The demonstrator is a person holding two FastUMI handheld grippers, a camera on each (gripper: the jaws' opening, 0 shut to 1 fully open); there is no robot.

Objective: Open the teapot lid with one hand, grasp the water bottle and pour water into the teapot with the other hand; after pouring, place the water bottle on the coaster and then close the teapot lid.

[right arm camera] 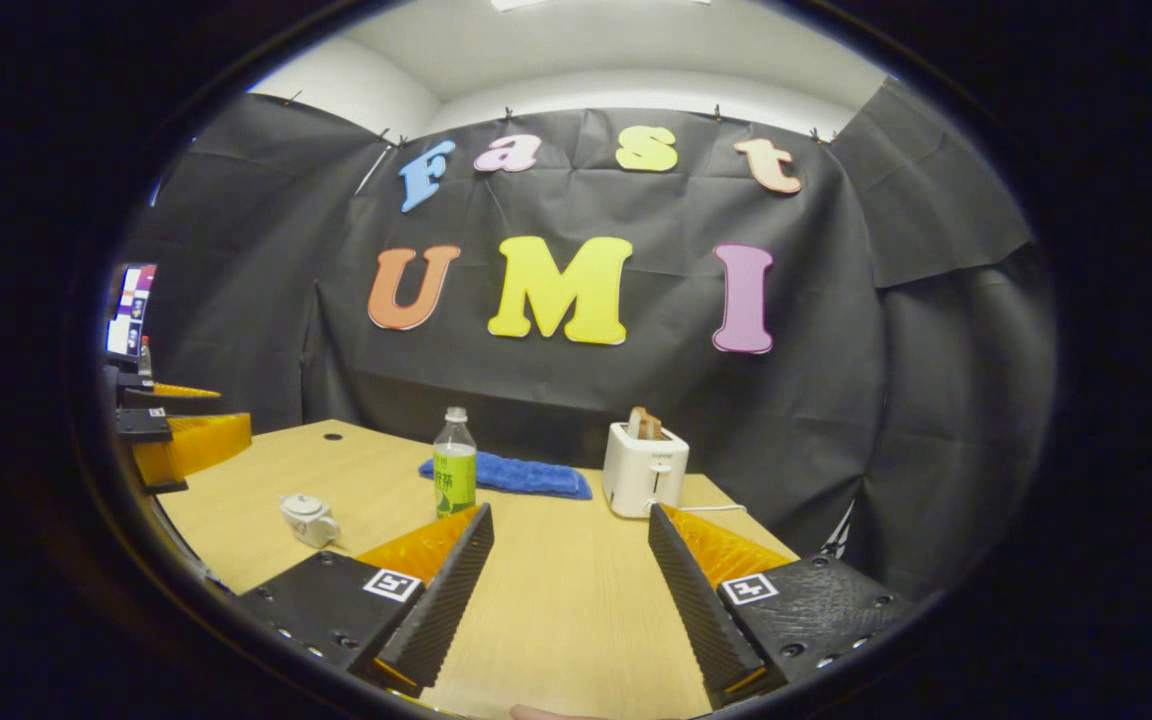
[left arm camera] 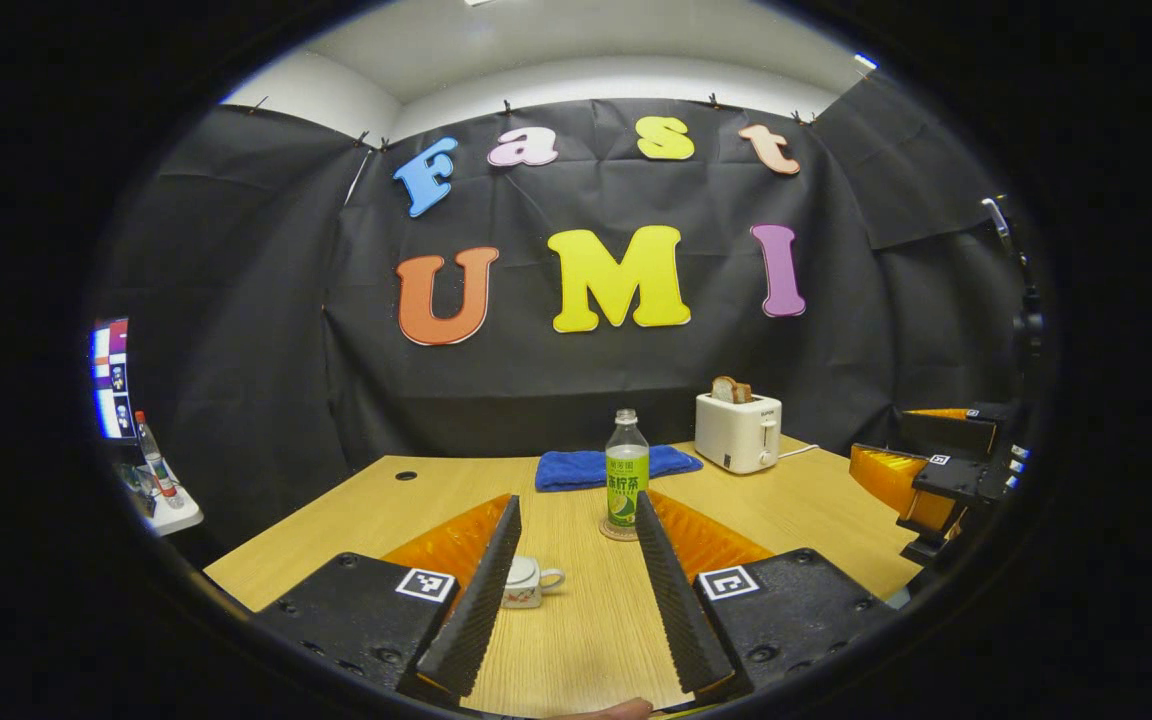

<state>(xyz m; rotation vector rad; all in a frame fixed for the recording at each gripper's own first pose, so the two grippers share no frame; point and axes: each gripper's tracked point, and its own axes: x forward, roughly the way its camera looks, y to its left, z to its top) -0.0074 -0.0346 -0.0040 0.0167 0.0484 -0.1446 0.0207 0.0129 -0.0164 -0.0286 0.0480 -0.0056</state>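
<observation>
Your left gripper (left arm camera: 576, 520) hangs above the wooden table (left arm camera: 576, 640) with its jaws wide apart and nothing between them. The water bottle (left arm camera: 626, 470) stands upright on the coaster (left arm camera: 616, 531) straight ahead; the white teapot (left arm camera: 528, 582), lid on, sits nearer, beside your left finger. Your right gripper (right arm camera: 570, 530) is likewise spread and empty, with the toaster (right arm camera: 644, 470) and blue towel (right arm camera: 511, 476) beyond.
</observation>
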